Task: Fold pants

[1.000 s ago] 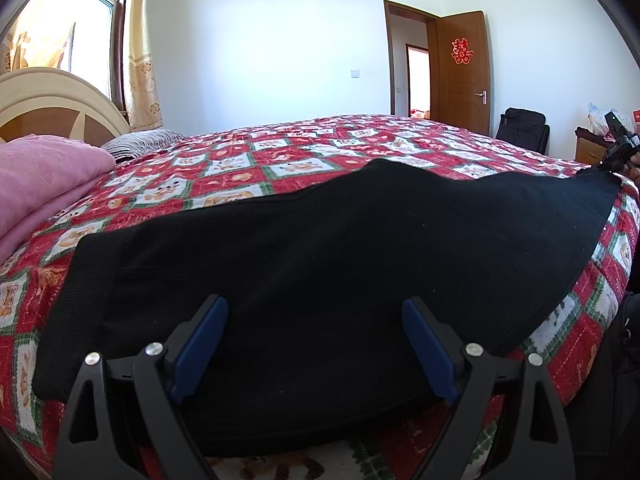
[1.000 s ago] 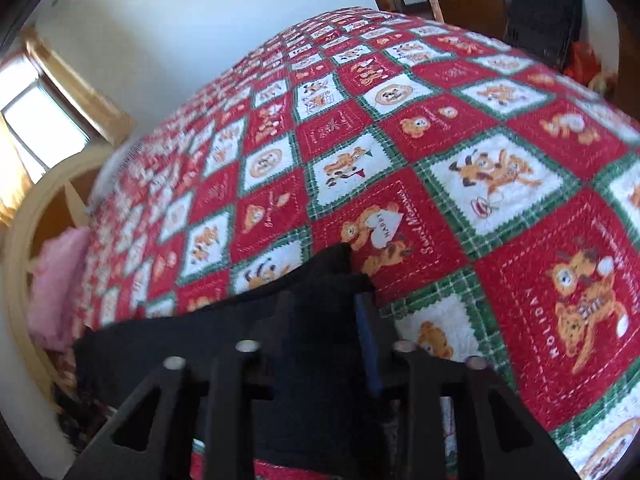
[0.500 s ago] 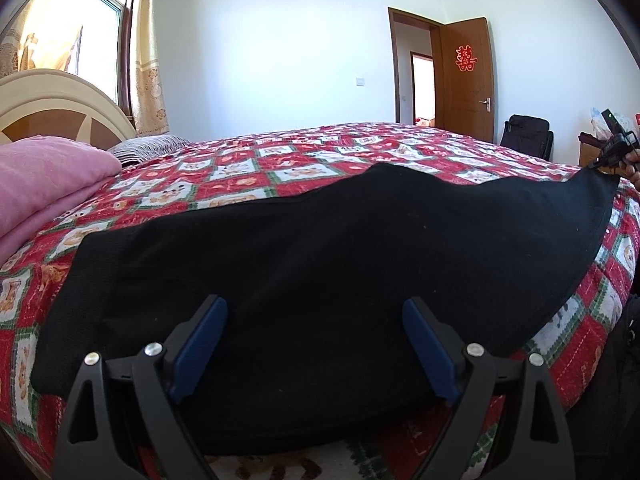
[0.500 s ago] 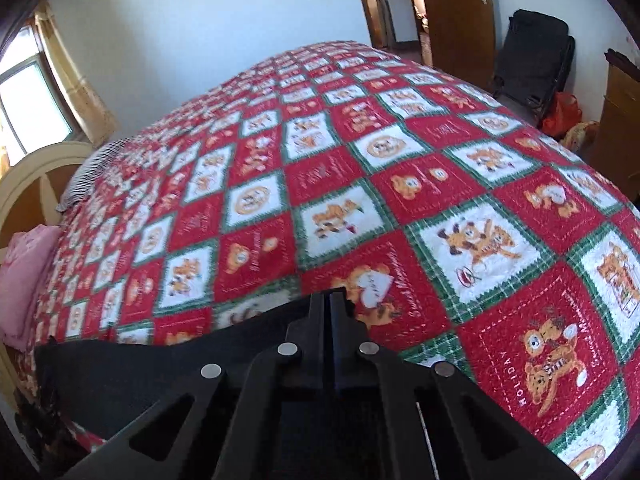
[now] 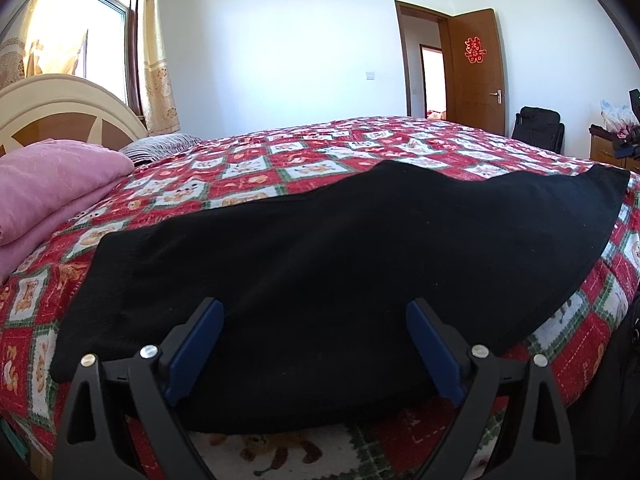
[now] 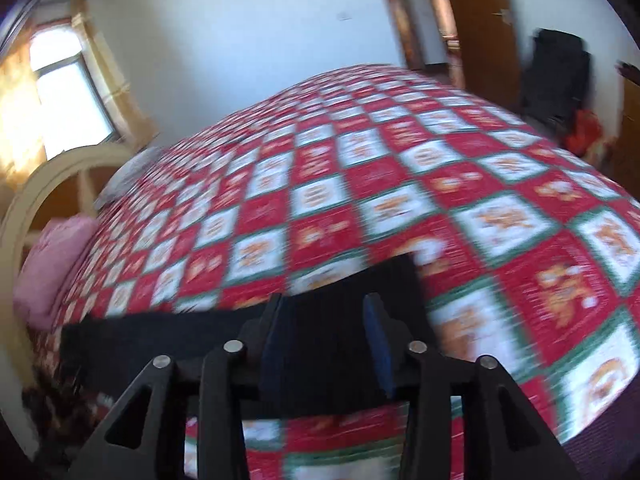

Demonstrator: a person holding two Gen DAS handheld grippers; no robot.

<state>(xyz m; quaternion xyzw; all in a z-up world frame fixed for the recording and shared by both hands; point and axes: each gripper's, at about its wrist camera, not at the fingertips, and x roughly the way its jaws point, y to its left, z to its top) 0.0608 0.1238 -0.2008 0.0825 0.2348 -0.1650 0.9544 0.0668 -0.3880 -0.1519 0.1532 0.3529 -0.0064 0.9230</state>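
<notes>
Ahead of the left claw (image 5: 314, 354), whose blue pads stand spread wide, black pants (image 5: 340, 256) lie flat across the red checked quilt (image 5: 248, 168), with a pink blanket (image 5: 52, 184) off to its left. Between the parted fingers of the right claw (image 6: 326, 344), blurred, sits one end of the pants (image 6: 320, 320), unpinched.

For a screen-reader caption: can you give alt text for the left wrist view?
Black pants lie spread across a red patchwork quilt, with the left tool open over their near edge. A pink blanket sits at left; a brown door stands open behind.
</notes>
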